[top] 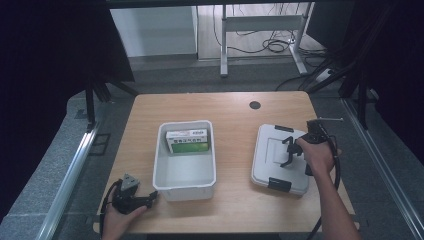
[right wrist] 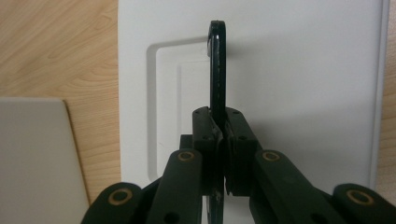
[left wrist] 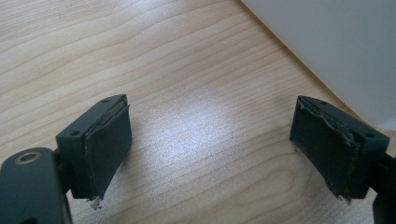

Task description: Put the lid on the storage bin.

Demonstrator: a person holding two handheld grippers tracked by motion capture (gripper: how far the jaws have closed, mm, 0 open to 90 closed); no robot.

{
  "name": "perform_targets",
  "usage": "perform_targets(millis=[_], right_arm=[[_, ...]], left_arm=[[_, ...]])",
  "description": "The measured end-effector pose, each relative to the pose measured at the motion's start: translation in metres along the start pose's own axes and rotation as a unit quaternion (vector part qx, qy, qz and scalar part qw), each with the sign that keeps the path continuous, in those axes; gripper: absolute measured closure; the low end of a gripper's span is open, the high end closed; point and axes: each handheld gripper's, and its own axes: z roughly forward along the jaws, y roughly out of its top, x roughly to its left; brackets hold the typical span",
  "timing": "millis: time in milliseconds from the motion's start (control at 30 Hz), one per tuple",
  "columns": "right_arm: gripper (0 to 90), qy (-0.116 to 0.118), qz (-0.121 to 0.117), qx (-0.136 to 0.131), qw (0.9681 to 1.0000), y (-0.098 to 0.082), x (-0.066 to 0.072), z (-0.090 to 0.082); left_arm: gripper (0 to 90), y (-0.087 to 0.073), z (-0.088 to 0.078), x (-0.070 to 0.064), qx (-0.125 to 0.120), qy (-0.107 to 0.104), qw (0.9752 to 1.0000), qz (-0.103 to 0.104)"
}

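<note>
A white lid lies flat on the table at the right, with a black latch at its far edge and another at its near edge. My right gripper is shut on the lid's black handle. In the right gripper view the handle stands edge-on, pinched between the closed jaws of the gripper over the lid. A white bin in the middle holds a green box. My left gripper rests open near the bin's front left corner, its pads wide apart over bare wood.
The wooden table has a dark round hole at its far side. The bin's wall is close to the left gripper's right jaw. Bare wood lies between the bin and the lid. A metal desk frame stands on the floor beyond.
</note>
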Motion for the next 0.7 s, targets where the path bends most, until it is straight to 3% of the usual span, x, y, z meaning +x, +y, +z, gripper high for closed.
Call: perform_targets(millis=[700], right_arm=[[85.1,0.040,-0.029,-0.022,0.9985,-0.002,0.013,-0.042]], left_arm=[[12.9,0.000,0.000,0.000,-0.001,0.001,1.0000,-0.001]])
